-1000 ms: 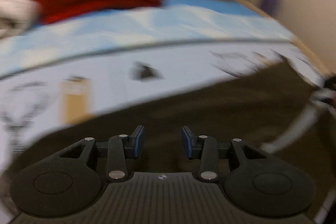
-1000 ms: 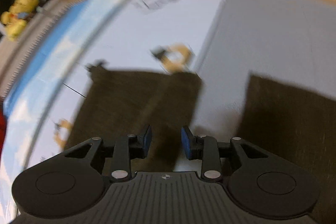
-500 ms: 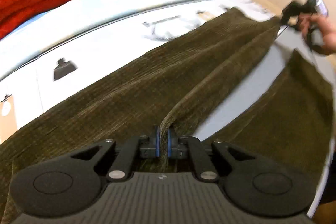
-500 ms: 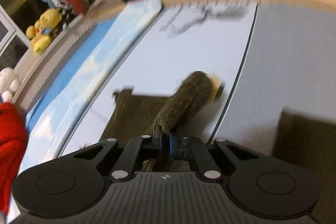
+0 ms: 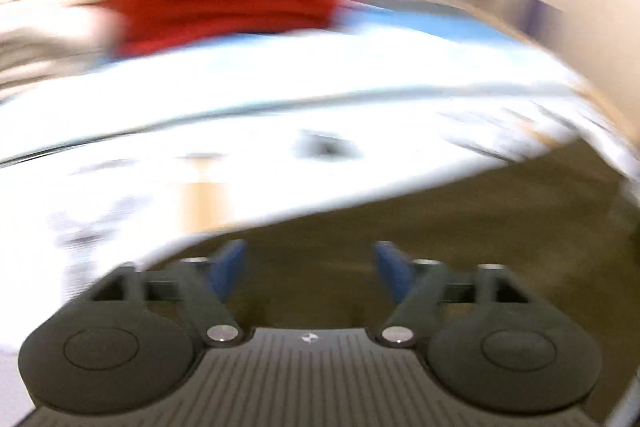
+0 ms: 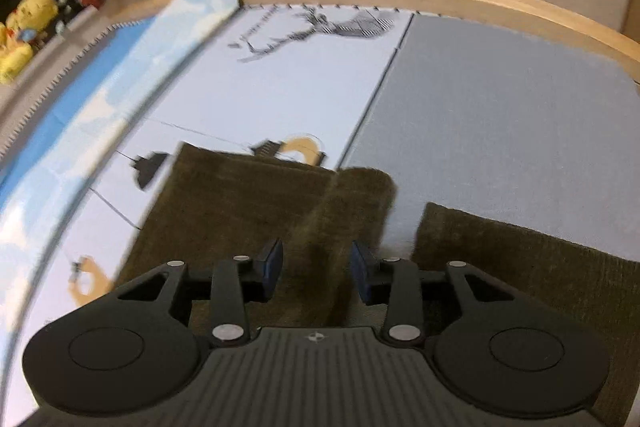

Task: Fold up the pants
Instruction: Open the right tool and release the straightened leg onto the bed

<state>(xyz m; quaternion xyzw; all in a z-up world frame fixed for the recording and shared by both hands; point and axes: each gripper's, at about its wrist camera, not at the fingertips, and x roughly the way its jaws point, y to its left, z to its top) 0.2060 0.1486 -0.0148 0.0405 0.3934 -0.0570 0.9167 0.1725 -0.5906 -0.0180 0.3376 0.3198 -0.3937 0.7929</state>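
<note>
Olive corduroy pants [image 6: 256,211], soft, limp and fairly heavy, are lying flat on the mat [image 6: 500,115] while I am hovering the left gripper [image 5: 310,267] and right gripper [image 6: 316,267] wide apart, empty, judging the leg hem the best hold.

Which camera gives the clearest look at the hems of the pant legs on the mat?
The right wrist view. It shows the olive pants fairly sharply, both leg ends lying flat and apart on the mat. The left wrist view shows the pants only as a blurred brown area, no hems discernible.
</note>
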